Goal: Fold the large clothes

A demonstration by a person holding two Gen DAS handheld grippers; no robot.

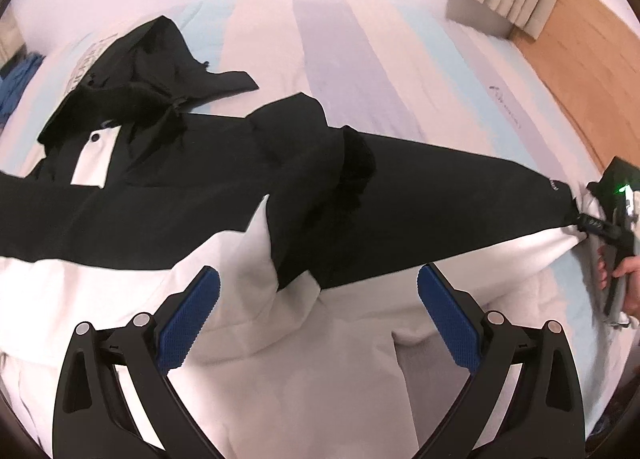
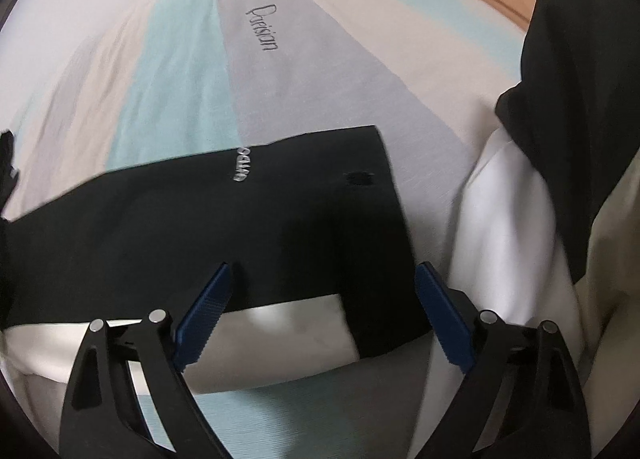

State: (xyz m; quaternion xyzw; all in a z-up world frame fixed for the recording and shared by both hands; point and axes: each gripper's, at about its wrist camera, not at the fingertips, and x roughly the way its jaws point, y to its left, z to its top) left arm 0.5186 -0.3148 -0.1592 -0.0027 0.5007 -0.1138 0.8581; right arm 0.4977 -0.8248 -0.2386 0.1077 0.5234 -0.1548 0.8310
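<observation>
Two grippers spread wide: right gripper tilted down astride black sleeve cuff, unpinched; left gripper empty above black-and-white jacket on striped bed.

Each hand-held gripper has black arms, blue bumpy pads and round silver screws. Far right, another one shows a green light, maybe.

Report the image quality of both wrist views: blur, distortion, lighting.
Left wrist view: strong fisheye bending with dark corners; the jacket is fairly sharp, the right gripper at the far edge is smeared, with a green light glaring. Right wrist view: same bending; the black sleeve and white fabric are motion-blurred, while the word "Parisian" on the striped bedsheet stays readable. Lighting is soft, pinkish and even.
</observation>
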